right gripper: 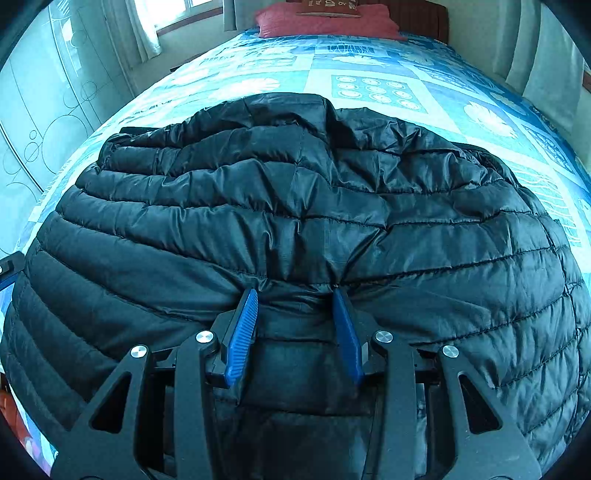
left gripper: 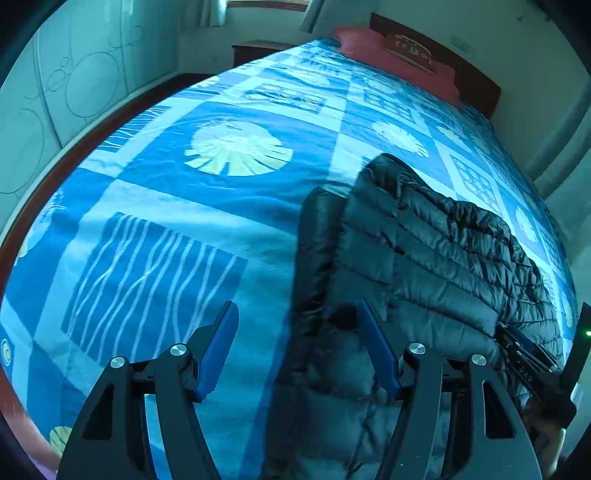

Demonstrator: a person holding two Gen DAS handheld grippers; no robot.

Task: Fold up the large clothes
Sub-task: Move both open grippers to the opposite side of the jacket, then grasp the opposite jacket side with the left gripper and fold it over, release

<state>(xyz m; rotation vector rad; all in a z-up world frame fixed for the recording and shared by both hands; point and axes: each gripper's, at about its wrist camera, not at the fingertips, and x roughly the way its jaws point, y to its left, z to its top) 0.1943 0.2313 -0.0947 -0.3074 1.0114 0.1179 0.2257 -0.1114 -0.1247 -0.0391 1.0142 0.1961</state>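
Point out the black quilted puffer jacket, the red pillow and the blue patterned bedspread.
black quilted puffer jacket (right gripper: pixel 295 206): right wrist view, middle panel.
red pillow (right gripper: pixel 325 23): right wrist view, front face.
blue patterned bedspread (left gripper: pixel 166 206): left wrist view, bare patch.

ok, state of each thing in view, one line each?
Black quilted puffer jacket: lying bunched on the bed, partly folded.
Blue patterned bedspread: spread flat.
Red pillow: at the headboard end.
Left hand-held gripper: open, over the jacket's edge.
Right hand-held gripper: closed on a fold of jacket fabric.
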